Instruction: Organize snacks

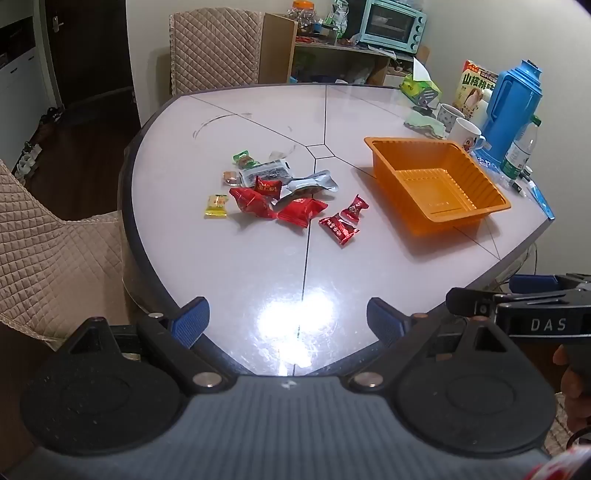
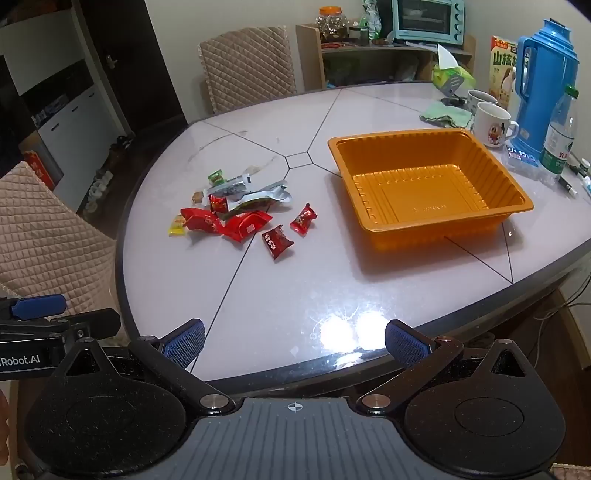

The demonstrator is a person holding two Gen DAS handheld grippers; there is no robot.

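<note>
A pile of wrapped snacks (image 1: 280, 192) lies on the pale round table (image 1: 258, 266): red packets, silver pouches, a yellow candy (image 1: 217, 205) and a green one (image 1: 242, 159). The pile also shows in the right wrist view (image 2: 236, 214). An empty orange plastic tray (image 1: 436, 181) sits to the right of the pile, seen too in the right wrist view (image 2: 424, 184). My left gripper (image 1: 288, 321) is open and empty over the near table edge. My right gripper (image 2: 293, 345) is open and empty, also at the near edge.
Mugs (image 2: 491, 123), a blue thermos (image 2: 543, 85), a water bottle (image 2: 559, 136), a green cloth (image 2: 445, 114) and boxes stand at the table's far right. Quilted chairs stand at the left (image 1: 48, 258) and behind (image 2: 247, 66). A shelf with a toaster oven (image 2: 428, 20) is at the back.
</note>
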